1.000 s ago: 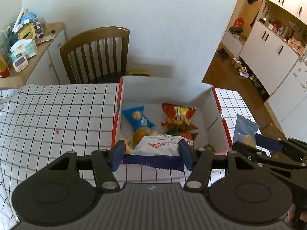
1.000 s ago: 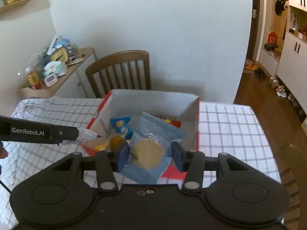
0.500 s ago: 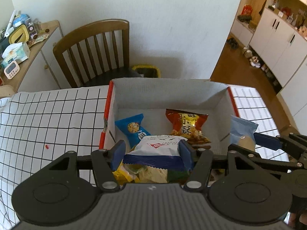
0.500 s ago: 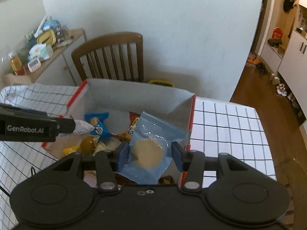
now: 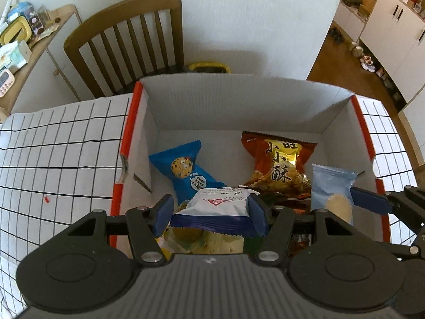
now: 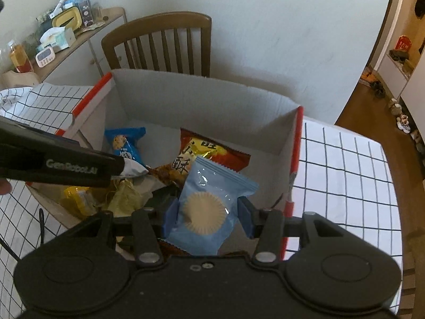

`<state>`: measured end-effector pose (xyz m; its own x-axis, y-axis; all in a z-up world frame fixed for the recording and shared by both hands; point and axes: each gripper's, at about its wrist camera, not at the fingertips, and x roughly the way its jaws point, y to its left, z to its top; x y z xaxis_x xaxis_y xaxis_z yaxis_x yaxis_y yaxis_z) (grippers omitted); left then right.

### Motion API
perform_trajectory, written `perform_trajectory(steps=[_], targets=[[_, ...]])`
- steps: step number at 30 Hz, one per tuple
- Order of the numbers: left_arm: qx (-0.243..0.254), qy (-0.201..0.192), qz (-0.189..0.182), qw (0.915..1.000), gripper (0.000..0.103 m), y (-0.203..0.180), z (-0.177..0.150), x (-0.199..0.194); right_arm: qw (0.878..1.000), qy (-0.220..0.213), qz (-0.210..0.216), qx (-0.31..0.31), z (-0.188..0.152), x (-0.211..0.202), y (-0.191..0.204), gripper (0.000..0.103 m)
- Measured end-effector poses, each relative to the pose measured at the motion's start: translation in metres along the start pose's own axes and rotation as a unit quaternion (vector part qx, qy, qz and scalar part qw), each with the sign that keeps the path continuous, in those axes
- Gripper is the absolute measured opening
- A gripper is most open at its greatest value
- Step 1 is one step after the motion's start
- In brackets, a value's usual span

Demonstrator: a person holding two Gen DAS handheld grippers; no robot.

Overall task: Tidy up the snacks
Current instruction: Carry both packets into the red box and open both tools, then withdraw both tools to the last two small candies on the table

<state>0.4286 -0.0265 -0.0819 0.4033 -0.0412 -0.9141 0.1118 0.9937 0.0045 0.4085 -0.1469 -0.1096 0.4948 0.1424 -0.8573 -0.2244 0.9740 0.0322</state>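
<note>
My left gripper (image 5: pixel 209 216) is shut on a white snack packet with a blue bottom edge (image 5: pixel 220 208), held over the near part of the open cardboard box (image 5: pixel 233 101). My right gripper (image 6: pixel 208 219) is shut on a light blue packet with a round cookie (image 6: pixel 209 207), also over the box, to the right of the left one. The light blue packet (image 5: pixel 332 191) shows in the left wrist view too. Inside the box lie a dark blue cookie packet (image 5: pixel 186 171), a red and gold snack bag (image 5: pixel 279 163) and yellow wrappers (image 6: pixel 79 199).
The box with red rims stands on a table with a white, black-checked cloth (image 5: pixel 58 154). A wooden chair (image 5: pixel 127 40) stands behind the table. A cluttered side cabinet (image 6: pixel 61 34) is at the far left, white cupboards (image 5: pixel 393 26) at the far right.
Both grippers have moved forward and down with their packets, from in front of the box to over its inside. The box now fills more of both views.
</note>
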Motion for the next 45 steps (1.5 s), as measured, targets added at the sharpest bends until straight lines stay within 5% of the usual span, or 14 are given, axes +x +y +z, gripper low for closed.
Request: perform_trajectory(steps=[13, 19, 45], targets=[[-0.001, 0.017, -0.009, 0.9998, 0.061, 0.000, -0.003, 0.020, 1.000, 0.017, 0.000, 0.005, -0.004, 0.015, -0.001, 0.050], [-0.014, 0.015, -0.024, 0.9995, 0.065, 0.005, -0.009, 0.011, 1.000, 0.000, -0.003, 0.009, -0.004, 0.003, 0.000, 0.066], [0.001, -0.084, -0.064, 0.9944, 0.065, 0.021, -0.076, -0.138, 0.997, -0.078, 0.024, 0.017, -0.044, -0.130, 0.029, 0.087]])
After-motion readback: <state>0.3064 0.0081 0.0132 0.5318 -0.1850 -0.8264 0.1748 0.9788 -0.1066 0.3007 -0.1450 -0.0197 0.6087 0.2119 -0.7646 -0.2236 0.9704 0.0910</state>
